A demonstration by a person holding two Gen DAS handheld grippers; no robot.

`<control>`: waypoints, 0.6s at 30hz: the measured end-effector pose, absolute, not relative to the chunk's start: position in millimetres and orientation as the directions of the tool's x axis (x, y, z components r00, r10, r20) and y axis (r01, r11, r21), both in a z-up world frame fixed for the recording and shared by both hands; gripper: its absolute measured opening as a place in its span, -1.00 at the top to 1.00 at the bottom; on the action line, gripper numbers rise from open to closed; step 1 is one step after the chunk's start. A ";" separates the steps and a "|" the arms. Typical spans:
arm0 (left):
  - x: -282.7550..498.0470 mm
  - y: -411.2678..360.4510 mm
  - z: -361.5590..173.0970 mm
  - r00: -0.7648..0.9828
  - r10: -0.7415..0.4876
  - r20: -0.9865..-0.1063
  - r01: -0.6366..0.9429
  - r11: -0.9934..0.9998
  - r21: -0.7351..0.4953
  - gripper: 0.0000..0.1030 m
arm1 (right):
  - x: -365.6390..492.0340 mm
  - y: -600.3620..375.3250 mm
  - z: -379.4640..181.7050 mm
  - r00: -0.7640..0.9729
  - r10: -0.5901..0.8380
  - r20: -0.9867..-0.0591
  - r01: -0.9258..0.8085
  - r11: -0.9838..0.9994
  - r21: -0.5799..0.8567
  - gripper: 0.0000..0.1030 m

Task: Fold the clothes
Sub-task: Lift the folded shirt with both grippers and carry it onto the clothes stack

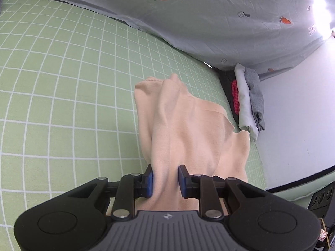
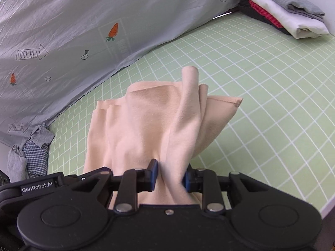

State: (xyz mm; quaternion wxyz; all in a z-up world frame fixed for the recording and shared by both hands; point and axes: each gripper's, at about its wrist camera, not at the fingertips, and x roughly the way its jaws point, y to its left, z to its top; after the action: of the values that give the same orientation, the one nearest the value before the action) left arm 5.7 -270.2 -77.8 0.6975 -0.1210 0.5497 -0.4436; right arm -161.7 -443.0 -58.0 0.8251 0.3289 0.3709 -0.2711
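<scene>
Left wrist view: left gripper (image 1: 165, 183) and right gripper (image 2: 170, 177) both pinch peach garment (image 1: 184, 129); lower evenly, probably keeping clear of folded stack (image 1: 249, 102).

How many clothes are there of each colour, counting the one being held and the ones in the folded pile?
Peach: 1, the peach garment, gripped by the left gripper and right gripper
Grey: 1, the grey top on the folded pile
White: 1, the white piece
Black with red: 1, the black and red piece
Total: 4
The unfolded heap is too jumbled to count.
</scene>
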 end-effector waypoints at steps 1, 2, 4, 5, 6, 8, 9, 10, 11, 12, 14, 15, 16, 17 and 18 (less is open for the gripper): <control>-0.7 -274.8 -76.6 -0.013 -0.754 -0.657 0.497 0.565 -0.658 0.51 | -172.8 -444.5 -56.7 0.571 -0.218 -0.792 0.701 0.632 0.331 0.50; -7.6 -282.5 -76.3 -0.022 -0.755 -0.656 0.504 0.558 -0.659 0.51 | -182.7 -448.2 -55.9 0.566 -0.232 -0.791 0.711 0.623 0.326 0.50; -21.5 -298.0 -75.3 -0.037 -0.756 -0.653 0.520 0.544 -0.659 0.51 | -200.4 -460.5 -56.0 0.565 -0.247 -0.787 0.730 0.594 0.338 0.50; -28.8 -307.6 -73.1 -0.035 -0.757 -0.653 0.533 0.538 -0.652 0.51 | -208.8 -469.1 -56.3 0.570 -0.253 -0.782 0.734 0.584 0.347 0.50; -36.1 -317.2 -70.8 -0.032 -0.757 -0.652 0.547 0.533 -0.645 0.51 | -217.1 -477.7 -56.7 0.575 -0.258 -0.776 0.738 0.574 0.355 0.50; -53.4 -341.6 -67.1 -0.022 -0.759 -0.650 0.573 0.524 -0.631 0.51 | -233.5 -499.5 -58.6 0.586 -0.269 -0.765 0.738 0.567 0.366 0.50; -62.3 -354.2 -66.9 -0.015 -0.761 -0.649 0.576 0.524 -0.628 0.51 | -241.8 -513.7 -60.6 0.592 -0.271 -0.759 0.734 0.571 0.369 0.50; -71.6 -367.7 -66.9 -0.007 -0.762 -0.647 0.579 0.525 -0.624 0.51 | -249.9 -530.1 -63.2 0.600 -0.270 -0.753 0.729 0.574 0.374 0.50; -83.5 -386.4 -68.0 0.011 -0.763 -0.646 0.576 0.533 -0.620 0.51 | -259.9 -548.4 -65.0 0.610 -0.266 -0.746 0.720 0.578 0.383 0.50; -95.4 -405.1 -69.0 0.028 -0.763 -0.645 0.573 0.541 -0.615 0.51 | -268.8 -567.2 -67.1 0.623 -0.259 -0.738 0.709 0.587 0.392 0.50; -117.8 -443.3 -70.4 0.056 -0.764 -0.643 0.555 0.559 -0.615 0.51 | -285.5 -610.9 -71.0 0.647 -0.241 -0.723 0.670 0.633 0.389 0.50; -128.4 -462.5 -70.8 0.067 -0.764 -0.642 0.541 0.568 -0.620 0.51 | -293.3 -633.2 -71.4 0.656 -0.233 -0.718 0.650 0.656 0.382 0.50; -137.9 -480.2 -70.3 0.066 -0.769 -0.636 0.522 0.570 -0.635 0.52 | -301.1 -653.5 -66.6 0.660 -0.233 -0.714 0.641 0.670 0.374 0.50; -147.1 -499.3 -67.8 0.068 -0.778 -0.625 0.517 0.563 -0.645 0.52 | -308.9 -673.8 -61.8 0.664 -0.233 -0.711 0.632 0.683 0.366 0.50; -155.0 -517.2 -63.6 0.072 -0.784 -0.617 0.523 0.556 -0.646 0.51 | -316.6 -693.2 -56.4 0.668 -0.237 -0.706 0.622 0.698 0.354 0.50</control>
State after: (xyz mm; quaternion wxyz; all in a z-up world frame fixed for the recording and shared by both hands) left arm -155.0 -517.2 -63.6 0.7207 -0.1285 0.5086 -0.4532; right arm -316.6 -693.2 -56.4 0.8631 0.2982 0.3228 -0.2488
